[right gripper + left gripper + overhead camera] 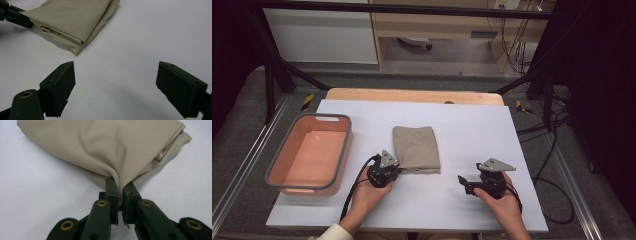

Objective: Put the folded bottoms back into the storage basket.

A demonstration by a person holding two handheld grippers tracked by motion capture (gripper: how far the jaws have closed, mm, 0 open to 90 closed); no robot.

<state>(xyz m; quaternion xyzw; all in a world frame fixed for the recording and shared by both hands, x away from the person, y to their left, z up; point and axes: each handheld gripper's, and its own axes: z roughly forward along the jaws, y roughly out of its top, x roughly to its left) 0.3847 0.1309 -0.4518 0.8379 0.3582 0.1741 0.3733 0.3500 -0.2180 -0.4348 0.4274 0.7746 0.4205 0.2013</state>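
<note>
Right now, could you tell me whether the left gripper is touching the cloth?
Touching. The left gripper view shows the left gripper with its jaws shut on a corner of the cloth, the fabric pinched and puckered between them.

A lab: black metal frame [277, 70] around the table, loose cables [512, 50] behind.

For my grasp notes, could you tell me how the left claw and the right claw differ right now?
The left claw is shut on the beige folded cloth, pinching its near corner; the right claw is wide open and holds nothing. The left touches the cloth; the right sits apart from it. Both are black, hand-held, low over the white table.
</note>
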